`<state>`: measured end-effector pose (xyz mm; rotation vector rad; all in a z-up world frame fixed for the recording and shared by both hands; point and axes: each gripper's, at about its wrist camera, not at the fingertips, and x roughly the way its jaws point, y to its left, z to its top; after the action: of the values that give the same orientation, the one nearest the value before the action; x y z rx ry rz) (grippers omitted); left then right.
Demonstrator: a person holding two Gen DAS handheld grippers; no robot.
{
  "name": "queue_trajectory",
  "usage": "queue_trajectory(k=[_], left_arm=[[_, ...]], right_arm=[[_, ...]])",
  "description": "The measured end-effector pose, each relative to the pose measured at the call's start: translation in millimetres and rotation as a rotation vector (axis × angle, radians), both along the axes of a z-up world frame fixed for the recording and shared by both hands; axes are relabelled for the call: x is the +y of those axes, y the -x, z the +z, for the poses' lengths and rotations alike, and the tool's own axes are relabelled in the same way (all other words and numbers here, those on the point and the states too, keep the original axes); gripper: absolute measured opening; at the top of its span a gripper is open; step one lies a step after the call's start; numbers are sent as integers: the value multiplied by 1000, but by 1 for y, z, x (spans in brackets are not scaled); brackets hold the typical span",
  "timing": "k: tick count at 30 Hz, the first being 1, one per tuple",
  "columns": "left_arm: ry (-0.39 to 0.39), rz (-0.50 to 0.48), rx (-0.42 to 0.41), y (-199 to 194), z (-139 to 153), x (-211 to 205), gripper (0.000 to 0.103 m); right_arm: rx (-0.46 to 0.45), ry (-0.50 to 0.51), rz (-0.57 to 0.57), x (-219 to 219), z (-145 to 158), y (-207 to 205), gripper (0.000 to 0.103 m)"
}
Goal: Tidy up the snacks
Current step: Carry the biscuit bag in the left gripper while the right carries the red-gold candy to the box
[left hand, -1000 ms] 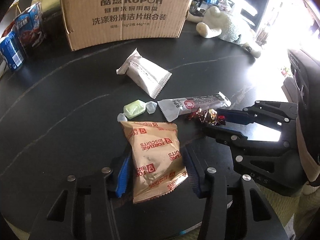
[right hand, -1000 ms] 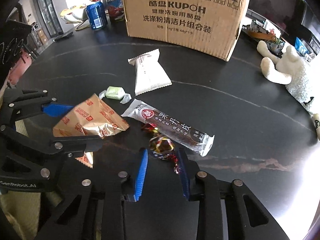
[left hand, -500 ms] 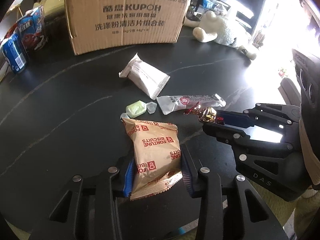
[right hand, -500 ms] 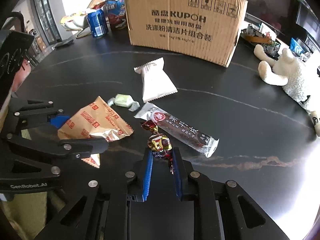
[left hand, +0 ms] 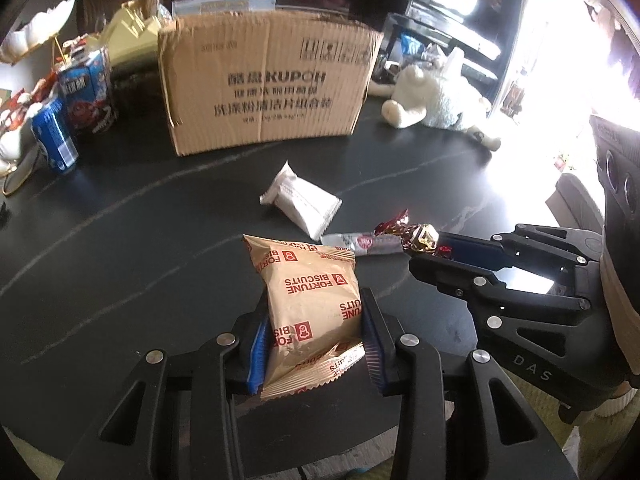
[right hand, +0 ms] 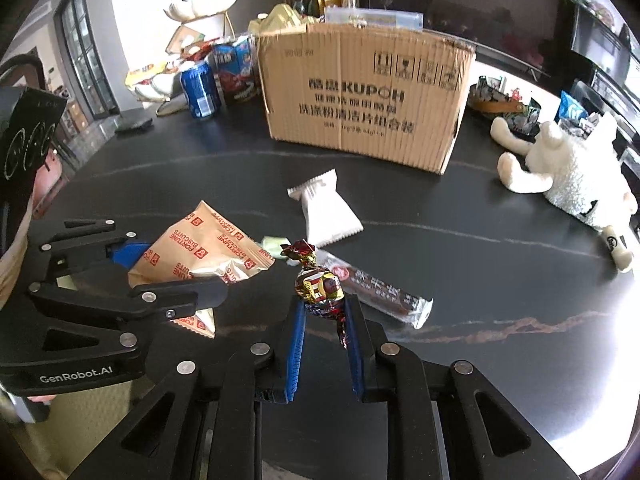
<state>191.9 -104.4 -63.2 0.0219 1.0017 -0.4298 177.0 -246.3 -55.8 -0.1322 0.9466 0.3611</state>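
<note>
Black stone tabletop (left hand: 120, 240) with pale veins fills both views, cluttered along its far edge. At 12 o'clock stands a KUPOH cardboard box (left hand: 268, 84), with a blue drink can (left hand: 54, 138) and a blue snack carton (left hand: 90, 90) off at 10 o'clock, and a white plush toy (left hand: 436, 100) at 2 o'clock.

At the bottom of its own view, the left gripper (left hand: 314, 344) is clamped on a tan Fortune Biscuits packet (left hand: 308, 296); its jaws have just been closing, the blue pads pressing the packet's lower sides while its top leans toward 11 o'clock, clear of the table.

From the right wrist camera, the right gripper (right hand: 322, 312) is pinched nearly closed on a foil-wrapped candy (right hand: 318, 284), gold and dark red, its twisted end pointing to 11 o'clock.

Lying on the table between grippers and box are a white snack pouch (right hand: 326, 212) at centre, a long dark snack bar (right hand: 376, 288) just beside the candy at 3 o'clock, and a pale green candy (right hand: 274, 244), partly hidden behind the biscuit packet
</note>
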Motion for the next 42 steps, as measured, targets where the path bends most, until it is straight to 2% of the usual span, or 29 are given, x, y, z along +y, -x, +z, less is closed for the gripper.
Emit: queue_trajectory(k=[10,24,37,42], left_arm=[[-10,11,-105,-8,39,11,39],[-12,59,-235,-50,100,27,39],[1,94,-290,-100,142,33,39],[-12,96,-299,-120,151,33,39]], right_arm=[[-61,-73,-53,4,32,-4,21],[-178,-117,-98,13,85,-40,21],[-207,-142,-129,15,124,-94,21],[-216,-122,-137,16,134,-114,21]])
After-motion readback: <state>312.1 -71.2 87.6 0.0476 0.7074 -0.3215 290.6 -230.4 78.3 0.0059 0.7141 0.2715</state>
